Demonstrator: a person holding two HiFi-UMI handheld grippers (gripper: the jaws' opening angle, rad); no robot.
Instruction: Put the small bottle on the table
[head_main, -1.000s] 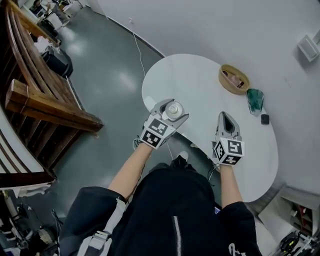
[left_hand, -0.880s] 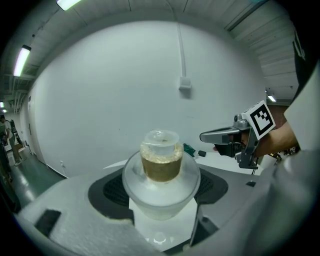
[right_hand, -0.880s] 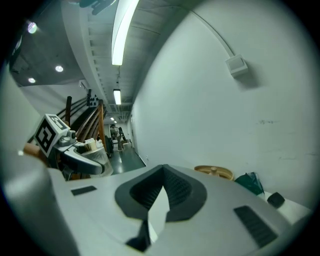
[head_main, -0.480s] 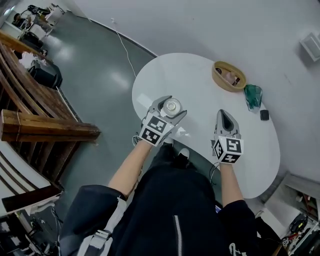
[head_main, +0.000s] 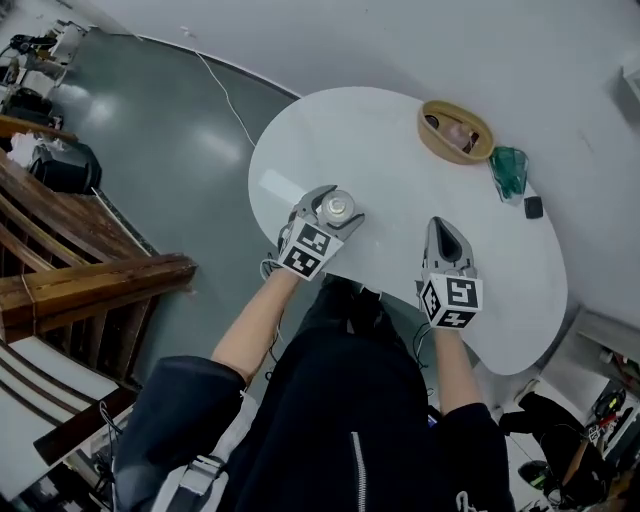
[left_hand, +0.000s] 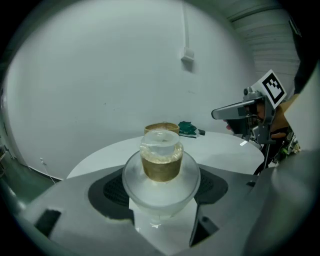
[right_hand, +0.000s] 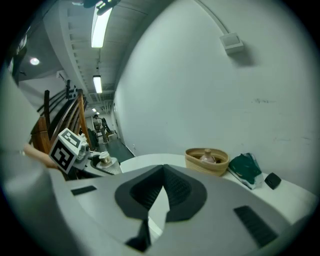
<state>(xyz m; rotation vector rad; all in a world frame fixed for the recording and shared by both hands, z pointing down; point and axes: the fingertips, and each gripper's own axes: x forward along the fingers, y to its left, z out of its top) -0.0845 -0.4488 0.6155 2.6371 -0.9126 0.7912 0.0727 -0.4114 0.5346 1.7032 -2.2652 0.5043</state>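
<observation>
My left gripper (head_main: 335, 206) is shut on the small bottle (head_main: 336, 208), a frosted round bottle with a gold neck and clear cap, held upright over the near left part of the white table (head_main: 400, 150). The left gripper view shows the small bottle (left_hand: 160, 165) clamped between the two grey jaws. My right gripper (head_main: 442, 236) hovers over the table's near edge, jaws shut with nothing between them (right_hand: 159, 200).
A woven basket (head_main: 455, 132) holding a pinkish bottle stands at the table's far side, with a green bag (head_main: 509, 172) and a small black object (head_main: 533, 208) to its right. A wall runs close behind. Wooden benches (head_main: 80, 290) stand on the grey floor at left.
Both grippers have shifted forward over the table as the person stepped closer. The left gripper still grips the bottle. The right gripper stays shut.
</observation>
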